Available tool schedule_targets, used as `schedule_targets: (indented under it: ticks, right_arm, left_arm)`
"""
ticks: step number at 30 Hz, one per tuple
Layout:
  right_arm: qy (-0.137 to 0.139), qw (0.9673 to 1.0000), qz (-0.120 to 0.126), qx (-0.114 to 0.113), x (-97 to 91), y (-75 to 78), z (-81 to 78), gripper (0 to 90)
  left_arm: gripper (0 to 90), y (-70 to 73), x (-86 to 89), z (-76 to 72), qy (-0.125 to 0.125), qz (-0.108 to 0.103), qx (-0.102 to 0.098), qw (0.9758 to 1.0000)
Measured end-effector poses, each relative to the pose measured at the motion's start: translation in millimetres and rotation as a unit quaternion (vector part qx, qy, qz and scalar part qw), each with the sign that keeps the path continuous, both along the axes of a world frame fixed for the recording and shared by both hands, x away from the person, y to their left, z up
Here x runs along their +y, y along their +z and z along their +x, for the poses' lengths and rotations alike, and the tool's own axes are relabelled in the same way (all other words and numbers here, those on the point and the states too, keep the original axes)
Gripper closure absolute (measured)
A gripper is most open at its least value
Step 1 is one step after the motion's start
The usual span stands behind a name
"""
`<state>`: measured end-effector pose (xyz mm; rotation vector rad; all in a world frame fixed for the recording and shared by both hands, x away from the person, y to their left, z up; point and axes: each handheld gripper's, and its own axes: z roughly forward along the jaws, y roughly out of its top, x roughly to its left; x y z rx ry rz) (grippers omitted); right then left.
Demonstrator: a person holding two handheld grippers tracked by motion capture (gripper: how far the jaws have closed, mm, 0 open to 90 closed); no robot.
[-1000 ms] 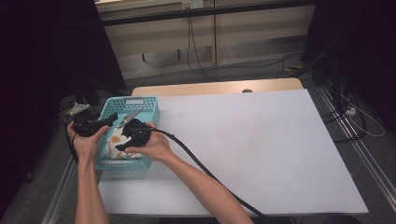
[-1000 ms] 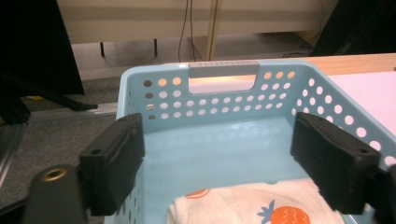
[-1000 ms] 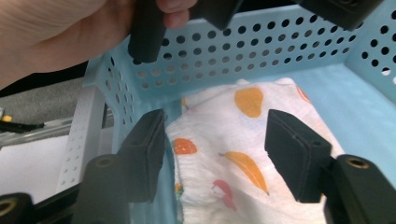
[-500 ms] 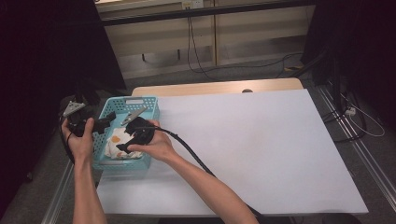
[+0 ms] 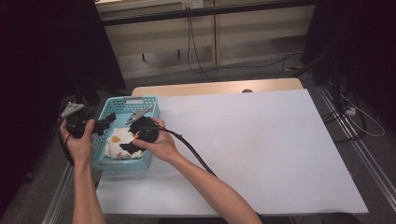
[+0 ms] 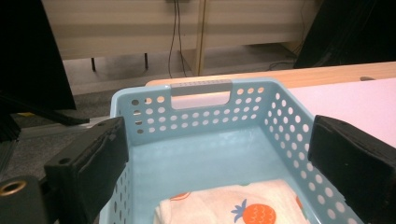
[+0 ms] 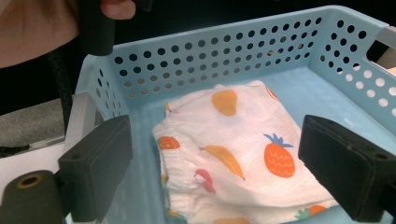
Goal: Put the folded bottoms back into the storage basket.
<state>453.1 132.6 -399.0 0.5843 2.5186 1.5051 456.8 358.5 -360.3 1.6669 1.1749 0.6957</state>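
Observation:
A light blue perforated basket [image 5: 125, 101] stands at the table's left edge. In it lies a folded white cloth with a fruit print [image 5: 117, 140]. My left gripper [image 5: 105, 123] sits at the basket's left wall. Its jaws have just been opening and stand wide, with nothing between them but the basket's inside [image 6: 201, 154] and the cloth's edge [image 6: 233, 205] below. My right gripper [image 5: 130, 140] hangs over the cloth [image 7: 224, 135]. Its jaws have also just been opening, and they stand apart on either side of the cloth without pressing on it. The left hand shows beyond the basket wall [image 7: 28, 28].
The white table top [image 5: 252, 140] stretches to the right of the basket, with a wooden strip [image 5: 215, 87] along its far edge. The right gripper's black cable [image 5: 191, 151] trails across the table near the forearm. Cables lie on the floor behind.
The left hand has eased a little to the left, toward the basket's wall. The right hand stays over the cloth in the basket.

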Motion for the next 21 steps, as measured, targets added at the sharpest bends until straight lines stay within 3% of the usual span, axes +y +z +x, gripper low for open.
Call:
schedule_targets:
  ticks: [10,15,21]
  right_arm:
    - [-0.023,0.9997,0.01,-0.001,-7.2,-2.0,-5.8,7.0]
    - [-0.032,0.9993,0.014,-0.011,-12.0,-0.3,-9.9,5.9]
    - [-0.035,0.999,0.018,-0.019,-18.8,4.0,-15.8,5.6]
  left_arm:
    - [6.3,8.4,-6.3,-10.1,-0.005,-0.001,-0.009,0.9999]
    - [6.4,10.1,-12.1,-12.8,-0.015,0.011,-0.002,0.9998]
    - [6.2,22.9,-13.4,-23.8,-0.019,0.009,-0.023,0.9995]
